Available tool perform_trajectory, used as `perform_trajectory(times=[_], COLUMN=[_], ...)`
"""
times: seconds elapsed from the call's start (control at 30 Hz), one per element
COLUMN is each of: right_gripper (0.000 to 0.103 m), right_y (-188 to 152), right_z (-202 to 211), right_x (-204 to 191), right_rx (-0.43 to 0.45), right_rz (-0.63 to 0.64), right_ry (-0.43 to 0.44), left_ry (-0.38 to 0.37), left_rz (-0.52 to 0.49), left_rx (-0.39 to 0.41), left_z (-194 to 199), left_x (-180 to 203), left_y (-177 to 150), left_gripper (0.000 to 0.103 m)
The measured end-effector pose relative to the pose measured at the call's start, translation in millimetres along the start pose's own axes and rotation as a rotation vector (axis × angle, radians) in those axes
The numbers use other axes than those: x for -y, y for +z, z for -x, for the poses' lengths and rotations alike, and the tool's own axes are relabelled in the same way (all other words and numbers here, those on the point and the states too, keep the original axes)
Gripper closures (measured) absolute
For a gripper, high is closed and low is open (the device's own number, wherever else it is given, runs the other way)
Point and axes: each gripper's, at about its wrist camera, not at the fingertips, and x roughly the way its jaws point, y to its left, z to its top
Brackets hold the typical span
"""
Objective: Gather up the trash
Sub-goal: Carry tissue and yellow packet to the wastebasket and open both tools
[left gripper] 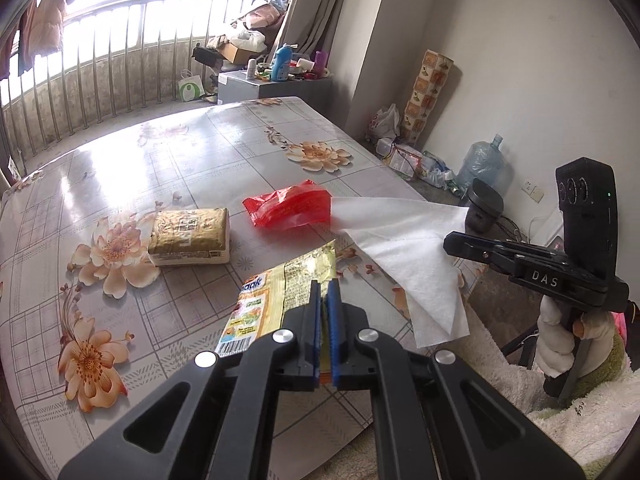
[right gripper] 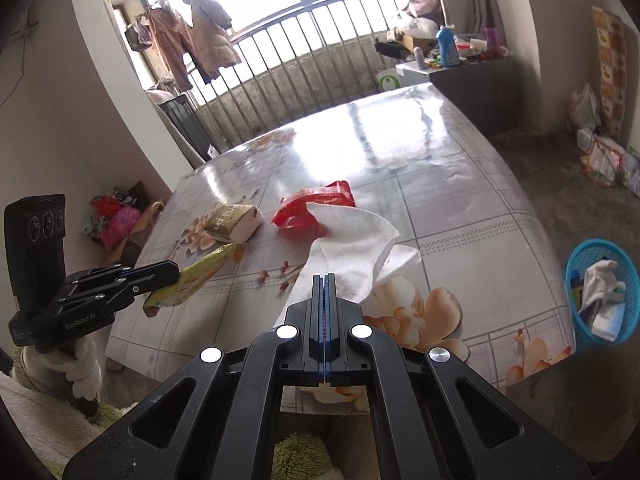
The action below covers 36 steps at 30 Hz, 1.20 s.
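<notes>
My left gripper point(left gripper: 325, 286) is shut on a yellow snack wrapper point(left gripper: 276, 296), lifted off the flowered table point(left gripper: 192, 160); from the right wrist view the same gripper point(right gripper: 176, 274) holds the wrapper point(right gripper: 192, 280) at the left. My right gripper point(right gripper: 324, 280) is shut on a white paper tissue point(right gripper: 352, 248), which hangs over the table; in the left wrist view that gripper point(left gripper: 450, 240) pinches the tissue point(left gripper: 408, 248) at its corner. A red plastic wrapper point(left gripper: 288, 206) point(right gripper: 316, 204) lies on the table behind the tissue.
A gold tissue pack point(left gripper: 190, 236) point(right gripper: 236, 222) lies on the table. A blue basket point(right gripper: 604, 296) holding trash stands on the floor at the right of the table. A cluttered cabinet point(left gripper: 276, 80), a water jug point(left gripper: 480, 164) and bags line the walls.
</notes>
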Motion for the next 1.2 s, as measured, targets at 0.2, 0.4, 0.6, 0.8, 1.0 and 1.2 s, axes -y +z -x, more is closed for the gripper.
perform_trajectory(times=[0.2, 0.4, 0.6, 0.8, 1.0, 1.2], right_gripper=[0.103, 0.103, 0.103, 0.103, 0.103, 0.103], right_y=[14.1, 33.4, 43.3, 41.4, 28.3, -3.0], right_z=[28.4, 58.4, 99.7, 122.9, 111.3, 78.8], right_x=[11.8, 39.1, 98.3, 182.1, 271.8, 358.8], right_rx=[0.099, 0.207, 0.324, 0.373, 0.329, 0.292], right_rz=[-0.032, -0.054, -0.128, -0.261, -0.418, -0.603], right_ry=[0.022, -0.030, -0.144, -0.247, -0.299, -0.325], left_ry=[-0.051, -0.154, -0.292, -0.440, -0.479, -0.455], left_rz=[-0.041, -0.130, -0.268, -0.369, -0.390, -0.387], left_rx=[0.023, 0.049, 0.039, -0.039, -0.183, -0.368], left_z=[-1.8, -19.1, -63.2, -138.7, -250.7, -376.1], left_x=[20.0, 62.1, 134.0, 223.9, 294.8, 333.5], left_y=[25.2, 75.2, 138.0, 186.9, 211.9, 202.5], left_gripper=[0.100, 0.100, 0.100, 0.100, 0.100, 0.099])
